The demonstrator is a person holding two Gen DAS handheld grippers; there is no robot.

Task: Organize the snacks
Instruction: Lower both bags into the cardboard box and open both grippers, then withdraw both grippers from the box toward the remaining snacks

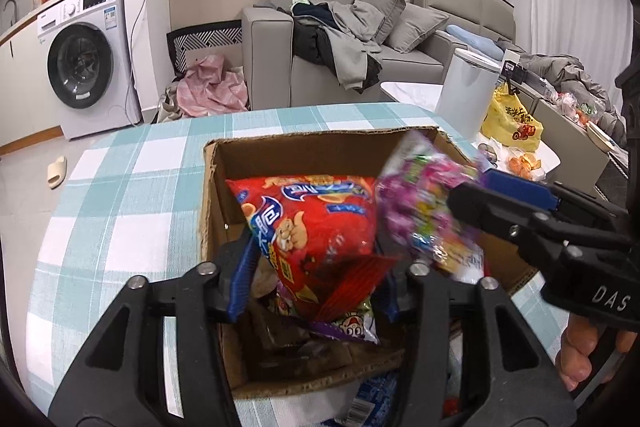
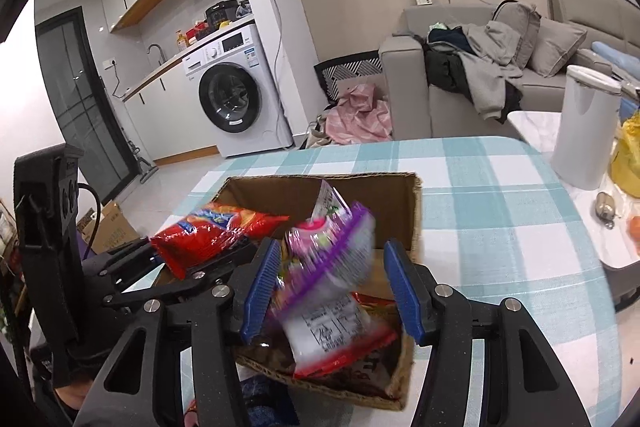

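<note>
Two snack bags are going into the cardboard box (image 1: 332,151) near the middle of the checked table (image 1: 132,187). The left gripper (image 1: 316,287) has loose jaws around the red bag (image 1: 316,223), which rests on the pile inside. The right gripper (image 2: 336,291) has let go too; its purple bag (image 2: 332,251) is blurry, dropping in. Next, both should pull back and fetch more snacks.
</note>
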